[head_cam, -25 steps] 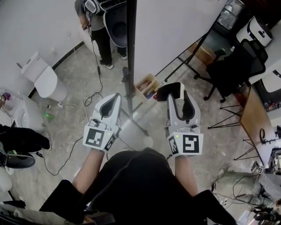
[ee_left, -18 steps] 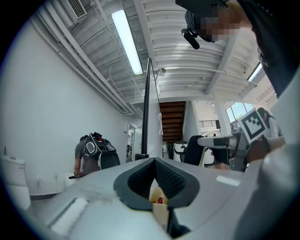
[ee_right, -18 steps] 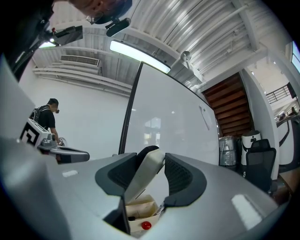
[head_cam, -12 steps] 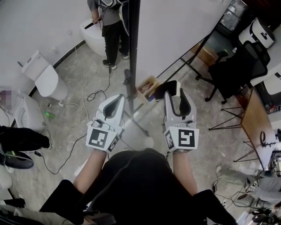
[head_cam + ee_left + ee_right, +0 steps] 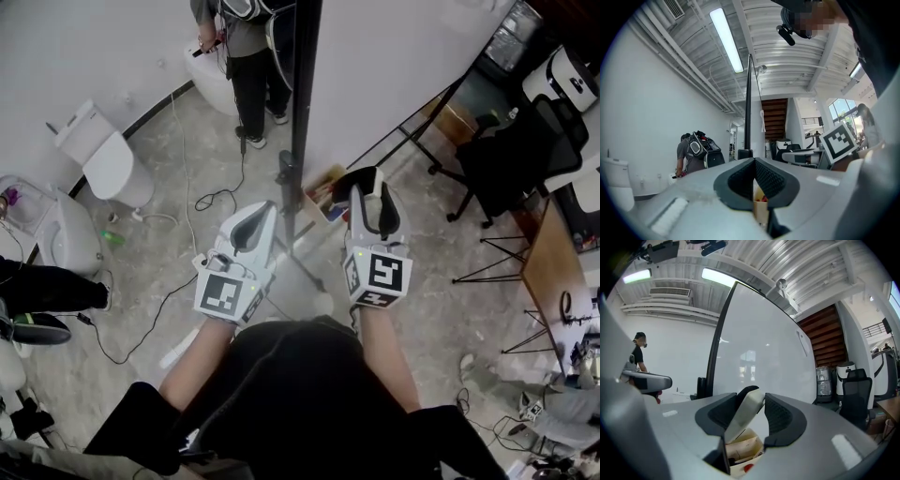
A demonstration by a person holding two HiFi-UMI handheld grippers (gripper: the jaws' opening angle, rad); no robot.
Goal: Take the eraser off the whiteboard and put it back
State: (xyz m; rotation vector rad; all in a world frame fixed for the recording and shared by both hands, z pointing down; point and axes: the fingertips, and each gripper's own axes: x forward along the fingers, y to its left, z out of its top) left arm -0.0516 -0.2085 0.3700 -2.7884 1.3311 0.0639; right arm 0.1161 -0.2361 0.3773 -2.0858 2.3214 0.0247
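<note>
A white and black eraser [image 5: 358,182] [image 5: 743,416] stands tilted between the jaws of my right gripper [image 5: 369,191] [image 5: 751,403], which is shut on it. It is held just off the whiteboard [image 5: 394,66] [image 5: 759,348], above a small wooden tray [image 5: 323,192] [image 5: 743,452] of markers at the board's foot. My left gripper [image 5: 264,210] [image 5: 753,164] hangs left of the board's black edge post [image 5: 305,94], its pads together and nothing in them.
A person with a backpack [image 5: 239,37] [image 5: 693,157] stands beyond the post. Toilets [image 5: 103,164] and cables [image 5: 197,202] lie on the floor to the left. The board's black stand legs [image 5: 412,127] and an office chair [image 5: 511,155] are on the right.
My right gripper has moved down and left with the eraser, closer to the marker tray. The left gripper has hardly moved.
</note>
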